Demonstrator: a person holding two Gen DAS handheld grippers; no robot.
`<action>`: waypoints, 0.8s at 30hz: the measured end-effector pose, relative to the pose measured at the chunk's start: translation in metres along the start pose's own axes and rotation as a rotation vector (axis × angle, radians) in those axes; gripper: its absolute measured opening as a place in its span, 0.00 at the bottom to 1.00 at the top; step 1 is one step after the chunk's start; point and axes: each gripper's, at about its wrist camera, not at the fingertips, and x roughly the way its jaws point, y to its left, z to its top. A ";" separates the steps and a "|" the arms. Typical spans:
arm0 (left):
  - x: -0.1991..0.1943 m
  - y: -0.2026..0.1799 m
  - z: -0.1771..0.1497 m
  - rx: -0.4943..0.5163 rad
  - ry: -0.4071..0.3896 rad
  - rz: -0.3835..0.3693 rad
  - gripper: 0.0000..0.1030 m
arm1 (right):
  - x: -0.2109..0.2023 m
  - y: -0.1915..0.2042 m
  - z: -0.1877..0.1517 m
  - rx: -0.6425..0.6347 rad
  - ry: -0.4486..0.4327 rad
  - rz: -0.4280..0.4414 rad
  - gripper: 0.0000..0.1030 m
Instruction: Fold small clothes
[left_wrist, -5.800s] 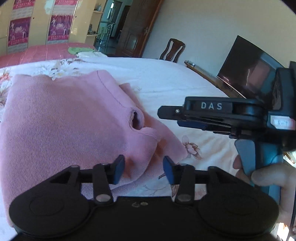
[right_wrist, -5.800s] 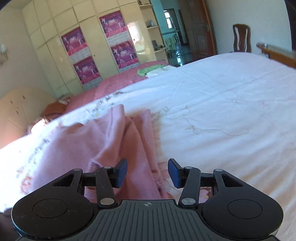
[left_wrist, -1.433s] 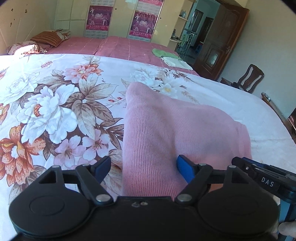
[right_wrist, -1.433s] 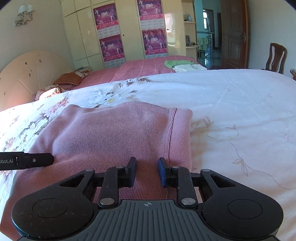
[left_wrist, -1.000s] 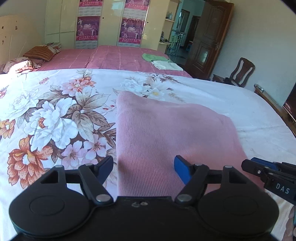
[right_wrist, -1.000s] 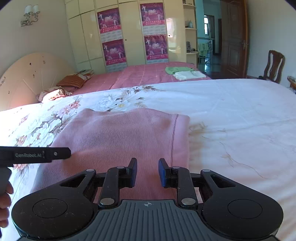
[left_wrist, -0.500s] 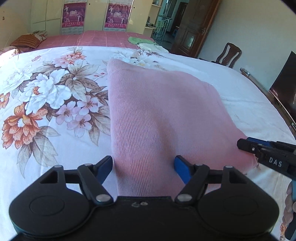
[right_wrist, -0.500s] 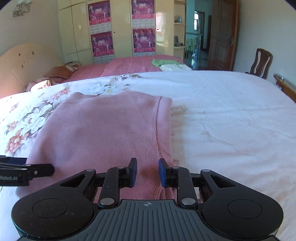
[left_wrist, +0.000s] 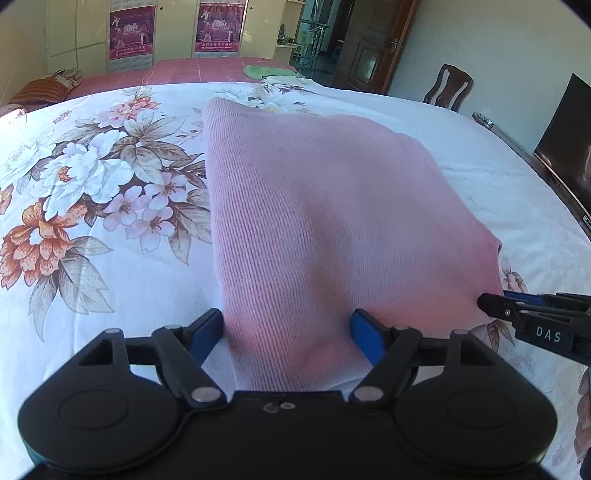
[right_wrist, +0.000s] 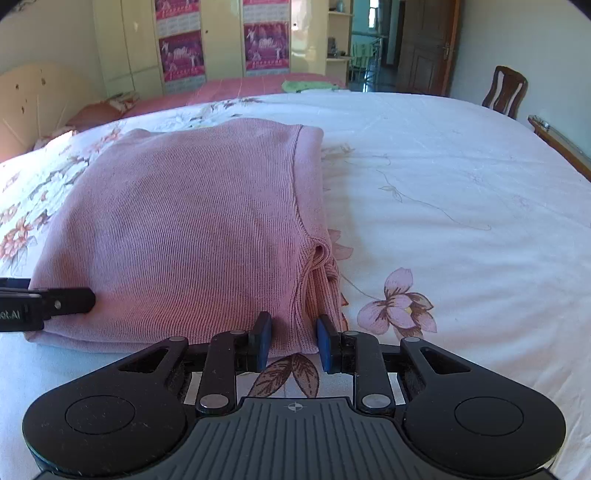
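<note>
The pink sweater (left_wrist: 325, 221) now lies flat on the bed (right_wrist: 461, 192), folded over into a thick, neat block. A moment ago its near edge was still up in the air, and the two grippers have brought it down toward the sheet with the big flowers. The left gripper (left_wrist: 288, 334) is at the near left corner of the sweater. Its jaws are opening and already stand wide; the knit sits between them, but the blue pads look apart from it, so that corner seems let go. The right gripper (right_wrist: 291, 341) is at the near right corner, by the ribbed edge. Its jaws are close together with a bunch of pink knit between them, so it looks like it has hold of that corner. This fold looks done, I think. What seems left is for the right side to let go too, and maybe a pat to smooth the top.
</note>
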 end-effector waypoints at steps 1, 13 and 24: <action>0.001 0.000 0.001 -0.004 0.003 0.000 0.74 | 0.001 -0.001 0.003 0.015 0.012 0.000 0.24; -0.001 -0.003 0.002 -0.039 0.004 0.026 0.77 | -0.001 -0.014 0.003 -0.051 0.015 0.021 0.11; 0.003 -0.009 0.006 -0.066 0.033 0.076 0.90 | -0.024 -0.027 0.021 -0.060 -0.044 0.097 0.73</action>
